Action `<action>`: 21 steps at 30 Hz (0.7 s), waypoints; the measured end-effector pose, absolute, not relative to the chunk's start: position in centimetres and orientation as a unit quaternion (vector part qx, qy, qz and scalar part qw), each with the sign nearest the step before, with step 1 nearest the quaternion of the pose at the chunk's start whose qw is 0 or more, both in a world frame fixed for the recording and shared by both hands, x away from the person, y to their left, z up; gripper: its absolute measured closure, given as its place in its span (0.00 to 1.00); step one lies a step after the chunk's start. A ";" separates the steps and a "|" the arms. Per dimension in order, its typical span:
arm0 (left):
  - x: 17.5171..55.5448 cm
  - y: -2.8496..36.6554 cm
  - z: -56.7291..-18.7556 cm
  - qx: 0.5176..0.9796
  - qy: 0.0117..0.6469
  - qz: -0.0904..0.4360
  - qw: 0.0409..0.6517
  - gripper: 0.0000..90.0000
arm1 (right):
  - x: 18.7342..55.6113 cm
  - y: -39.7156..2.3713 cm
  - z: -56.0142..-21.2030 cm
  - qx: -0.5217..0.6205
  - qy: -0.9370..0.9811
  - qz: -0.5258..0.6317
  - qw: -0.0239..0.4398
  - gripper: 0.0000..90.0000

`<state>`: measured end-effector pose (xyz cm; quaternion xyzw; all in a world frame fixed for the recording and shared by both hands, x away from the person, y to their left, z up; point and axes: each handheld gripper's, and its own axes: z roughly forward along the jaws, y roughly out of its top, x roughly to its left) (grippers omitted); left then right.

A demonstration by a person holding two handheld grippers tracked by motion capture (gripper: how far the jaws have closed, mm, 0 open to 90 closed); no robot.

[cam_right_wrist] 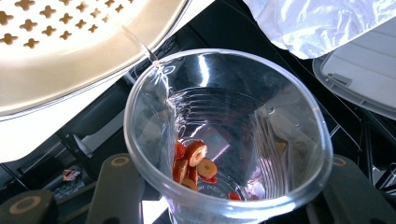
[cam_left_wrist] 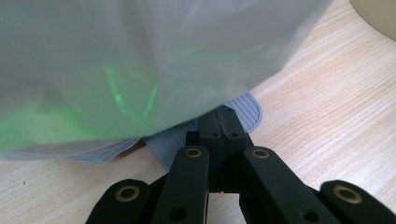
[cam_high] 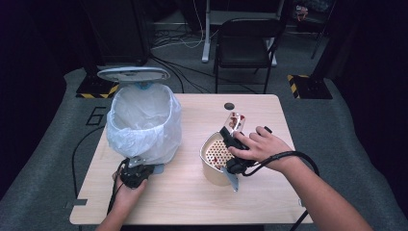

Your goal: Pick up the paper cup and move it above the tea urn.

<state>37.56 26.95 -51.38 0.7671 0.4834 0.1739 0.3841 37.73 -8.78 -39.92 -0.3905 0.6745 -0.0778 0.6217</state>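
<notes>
Clear plastic cup (cam_right_wrist: 229, 135) sits centre-frame in right gripper view, clamped btwn the right gripper (cam_right_wrist: 229, 205) jaws, which show only as dark bars at its lower sides; base cut off by bottom edge. Red-orange food rings (cam_right_wrist: 194, 163) lie at cup bottom. Cup rim sits next to the beige perforated strainer (cam_right_wrist: 70, 51), upper left. In high view, hand hides most of cup. Left gripper (cam_left_wrist: 223, 122), lower centre, jaws pinched together at the pedal (cam_left_wrist: 247, 109) of the bin (cam_high: 144, 122); white bag (cam_left_wrist: 140, 65) hides the rest.
</notes>
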 end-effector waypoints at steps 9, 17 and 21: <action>37.6 27.0 -51.4 0.764 0.484 0.181 0.386 1.00 | 37.8 -8.7 -40.2 -0.390 0.664 -0.090 0.631 0.52; 37.6 27.0 -51.4 0.767 0.484 0.173 0.384 1.00 | 37.7 -8.5 -40.4 -0.400 0.654 -0.102 0.634 0.52; 37.6 27.0 -51.4 0.766 0.485 0.173 0.385 1.00 | 37.7 -8.5 -40.4 -0.406 0.653 -0.107 0.631 0.52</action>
